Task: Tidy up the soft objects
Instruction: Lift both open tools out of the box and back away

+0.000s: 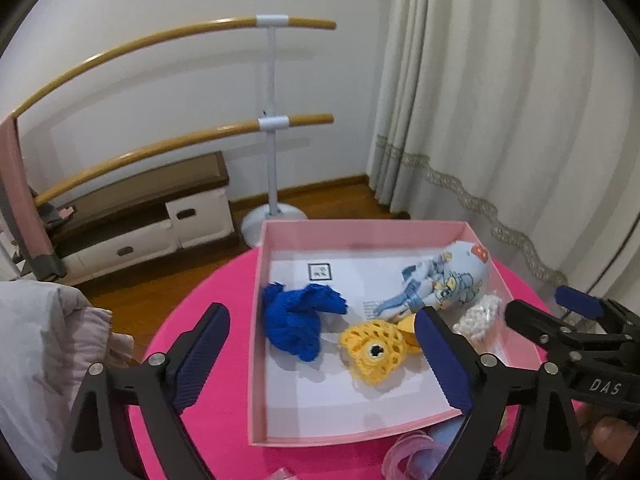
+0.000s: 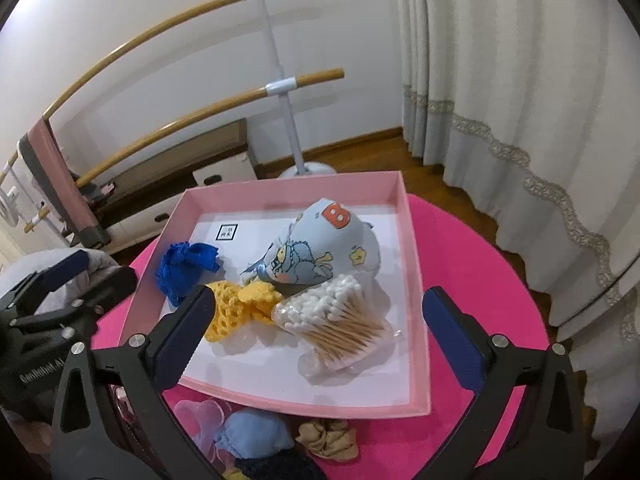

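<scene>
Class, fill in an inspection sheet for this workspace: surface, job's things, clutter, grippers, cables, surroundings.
Surface: round pink table.
Job's things: pink box holds blue knit, yellow crochet, printed pouch, cotton swabs.
Clutter: light blue cloth, tan cloth, sheer pink petals lie on the table before the box.
Grippers: left gripper open, empty; right gripper open, empty.
Cables: nothing seen.
Surroundings: barre, curtain, low cabinet.

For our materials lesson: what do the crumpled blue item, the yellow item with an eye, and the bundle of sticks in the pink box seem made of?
Crumpled blue item: knitted yarn, ribbed and matte.
Yellow item with an eye: crocheted yarn, open mesh.
Bundle of sticks: probably wooden stems with white cotton tips, in clear glossy plastic wrap.
</scene>
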